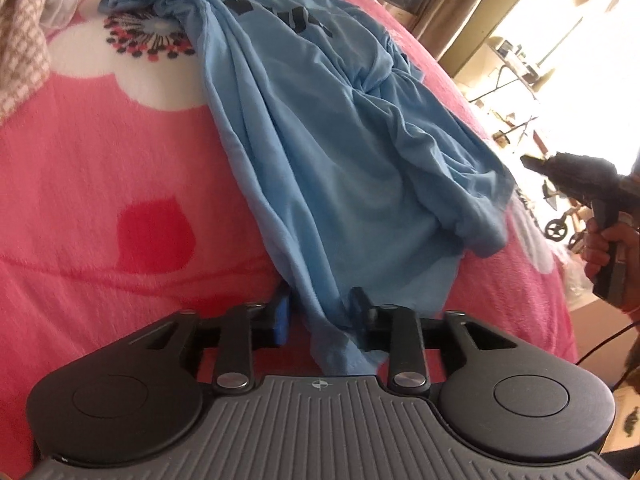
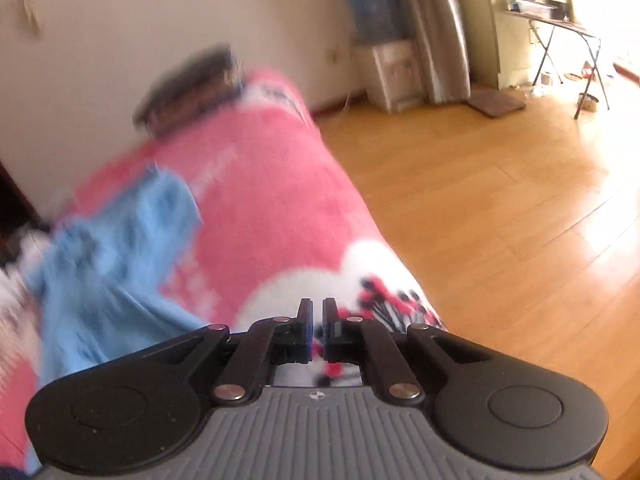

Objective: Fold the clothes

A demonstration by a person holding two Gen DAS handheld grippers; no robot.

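A light blue T-shirt (image 1: 320, 128) with black print lies crumpled lengthwise on a pink flowered blanket (image 1: 100, 168). My left gripper (image 1: 320, 312) has its jaws partly apart with the shirt's near hem bunched between them and draped over the gripper body. My right gripper (image 2: 317, 320) is shut and empty, above the blanket's edge (image 2: 280, 208), to the right of the blurred shirt (image 2: 112, 240). The right gripper also shows held in a hand at the right of the left wrist view (image 1: 528, 162).
White and checked clothes (image 1: 28, 20) lie at the blanket's far left. A wooden floor (image 2: 500, 220) is to the right of the bed. A water dispenser (image 2: 384, 60), a curtain and a folding table (image 2: 560, 28) stand by the far wall.
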